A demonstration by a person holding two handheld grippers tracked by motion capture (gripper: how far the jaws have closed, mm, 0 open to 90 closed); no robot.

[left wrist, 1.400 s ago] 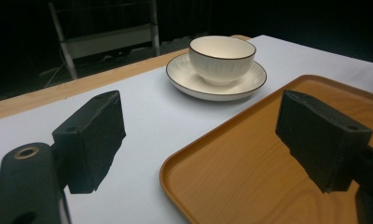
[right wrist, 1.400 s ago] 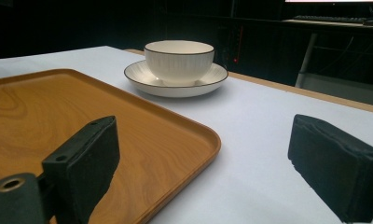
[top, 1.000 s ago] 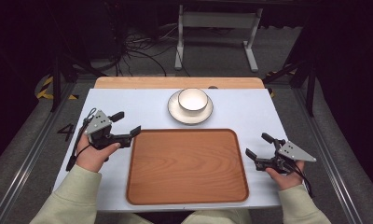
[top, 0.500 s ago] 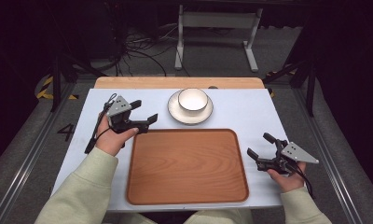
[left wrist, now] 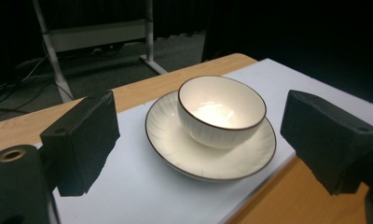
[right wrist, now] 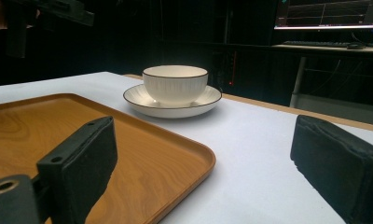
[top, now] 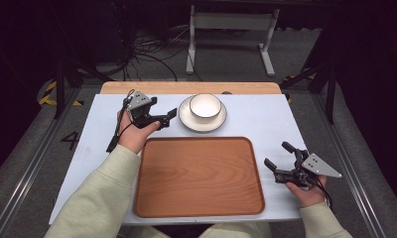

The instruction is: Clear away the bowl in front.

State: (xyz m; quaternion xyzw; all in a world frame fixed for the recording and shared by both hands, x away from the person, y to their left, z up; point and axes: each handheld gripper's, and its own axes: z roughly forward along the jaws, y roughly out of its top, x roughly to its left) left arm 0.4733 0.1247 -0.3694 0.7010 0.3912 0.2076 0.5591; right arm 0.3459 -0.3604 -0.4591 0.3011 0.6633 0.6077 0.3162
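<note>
A white bowl (top: 205, 105) with a dark rim sits upright on a white plate (top: 187, 122) at the back middle of the white table. My left gripper (top: 163, 108) stands open just left of the plate, its jaws pointing at it with nothing between them. In the left gripper view the bowl (left wrist: 220, 109) and plate (left wrist: 175, 149) lie straight ahead between the wide-apart pads (left wrist: 82, 140). My right gripper (top: 277, 154) rests open at the right of the wooden tray (top: 199, 176), holding nothing. From the right gripper view the bowl (right wrist: 175, 84) stands farther off beyond the tray's corner (right wrist: 184, 154).
The wooden tray takes up the near middle of the table and is bare. A wooden strip (top: 137, 88) runs along the table's far edge. Behind it are a metal stand (top: 231, 22) and floor cables (top: 152, 54). Bare table lies to the right of the plate.
My left gripper has moved away from me and to the right, from beside the tray's left corner up to the plate's left side. The right gripper has barely shifted.
</note>
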